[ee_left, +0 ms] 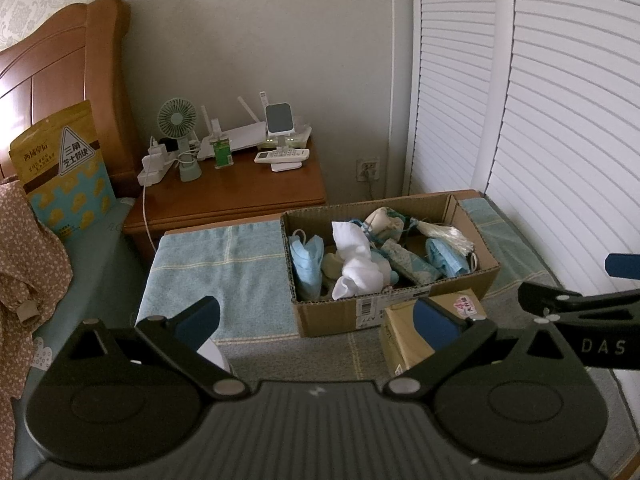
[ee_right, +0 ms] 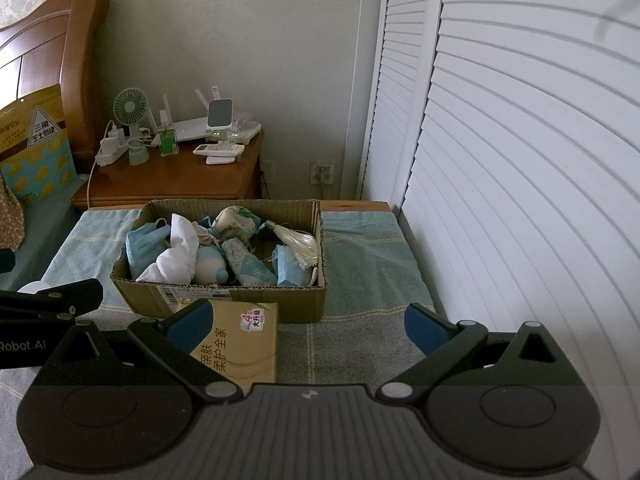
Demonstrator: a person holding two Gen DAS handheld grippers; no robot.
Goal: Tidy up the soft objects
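Observation:
An open cardboard box (ee_left: 400, 308) (ee_right: 224, 300) stands on a blue-green towel (ee_left: 224, 272) (ee_right: 360, 264). It holds soft items: blue face masks (ee_left: 306, 260) (ee_right: 142, 242), a white cloth (ee_left: 356, 264) (ee_right: 176, 256), a patterned pouch (ee_right: 248, 264), a white tassel (ee_left: 448, 236) (ee_right: 298, 246) and a round pale-blue toy (ee_right: 210, 266). My left gripper (ee_left: 316, 320) is open and empty, in front of the box. My right gripper (ee_right: 308, 322) is open and empty, also in front of the box, above a tan tissue pack (ee_right: 240, 344) (ee_left: 404, 332).
A wooden nightstand (ee_left: 248, 196) (ee_right: 180, 180) behind the box carries a fan (ee_left: 178, 120), a router, a remote and a power strip. A snack bag (ee_left: 60, 168) leans on the wooden headboard. White louvred doors (ee_right: 520, 160) run along the right. A floral garment (ee_left: 24, 264) lies left.

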